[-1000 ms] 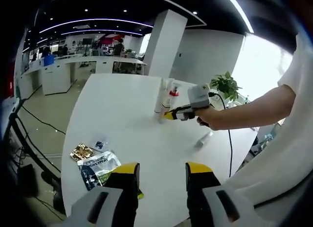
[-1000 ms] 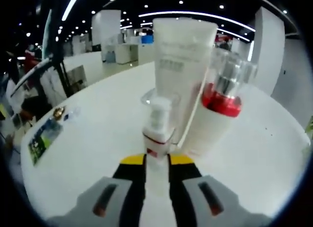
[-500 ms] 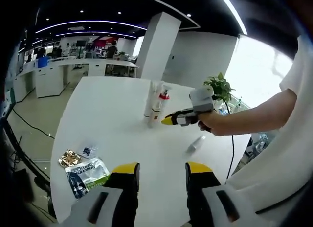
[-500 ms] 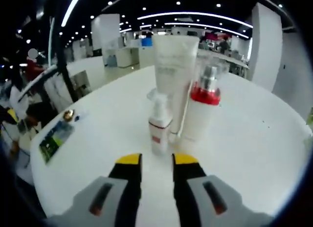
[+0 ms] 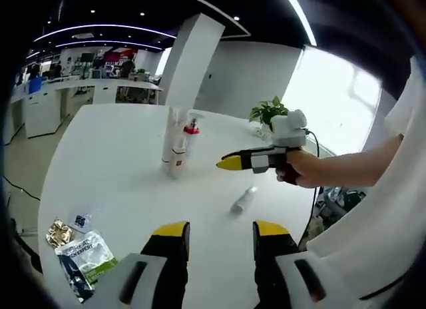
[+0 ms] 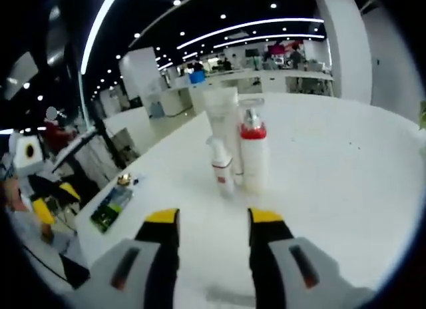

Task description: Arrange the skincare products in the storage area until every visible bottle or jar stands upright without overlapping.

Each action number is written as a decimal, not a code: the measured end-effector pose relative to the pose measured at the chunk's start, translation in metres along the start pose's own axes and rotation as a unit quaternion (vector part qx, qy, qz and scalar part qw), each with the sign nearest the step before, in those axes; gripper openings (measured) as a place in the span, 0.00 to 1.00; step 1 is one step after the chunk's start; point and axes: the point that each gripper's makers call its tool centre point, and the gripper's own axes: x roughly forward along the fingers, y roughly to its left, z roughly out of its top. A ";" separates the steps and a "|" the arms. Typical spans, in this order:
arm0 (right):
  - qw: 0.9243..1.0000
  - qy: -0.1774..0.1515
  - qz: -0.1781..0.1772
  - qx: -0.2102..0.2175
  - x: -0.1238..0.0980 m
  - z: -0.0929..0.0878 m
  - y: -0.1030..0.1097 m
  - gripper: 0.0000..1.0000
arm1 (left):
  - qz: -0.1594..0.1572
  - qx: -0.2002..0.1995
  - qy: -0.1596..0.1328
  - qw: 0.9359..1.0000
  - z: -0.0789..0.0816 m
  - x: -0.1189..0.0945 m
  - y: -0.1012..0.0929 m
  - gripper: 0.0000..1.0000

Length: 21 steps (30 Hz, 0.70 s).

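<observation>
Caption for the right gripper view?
Open right claw facing three upright skincare bottles grouped on the white table.

Both views look across the white counter (image 5: 120, 156) from separate edges, sharing the upright bottle cluster (image 5: 178, 144) (image 6: 234, 156), nearer in the right gripper view.

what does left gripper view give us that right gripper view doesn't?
Left gripper view alone: a small bottle lying on its side on the white table, a potted plant at the far edge, and the right gripper held in a hand above the table. Right gripper view alone: a close look at the standing group, with the small pump bottle in front and the tall white tube behind. Both: the red-collared pump bottle, standing upright, the green sachet and gold packet near the edge, and each view's own open jaws.
</observation>
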 end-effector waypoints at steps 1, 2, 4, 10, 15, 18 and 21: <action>1.000 0.005 0.001 -0.002 -0.006 -0.004 -0.001 0.42 | -0.007 0.004 -0.002 1.000 0.003 0.003 -0.004 0.39; 1.000 0.008 0.003 -0.006 -0.011 -0.008 -0.003 0.42 | -0.012 0.006 -0.001 1.000 0.004 0.006 -0.005 0.39; 1.000 0.018 0.001 -0.015 -0.017 -0.015 -0.008 0.42 | -0.019 0.009 0.001 1.000 0.004 0.009 -0.007 0.39; 0.998 0.057 0.005 -0.040 -0.034 -0.031 -0.022 0.48 | -0.030 0.012 0.004 0.999 0.002 0.012 -0.011 0.39; 0.987 0.119 0.030 -0.102 -0.042 -0.052 -0.027 0.52 | -0.033 0.001 0.005 0.999 -0.006 0.009 -0.007 0.39; 0.970 0.181 0.055 -0.152 -0.044 -0.072 -0.030 0.56 | -0.033 -0.004 0.007 0.999 -0.011 0.004 -0.003 0.39; 0.942 0.248 0.065 -0.218 -0.044 -0.090 -0.040 0.58 | -0.030 -0.013 0.004 0.999 -0.014 0.000 0.001 0.39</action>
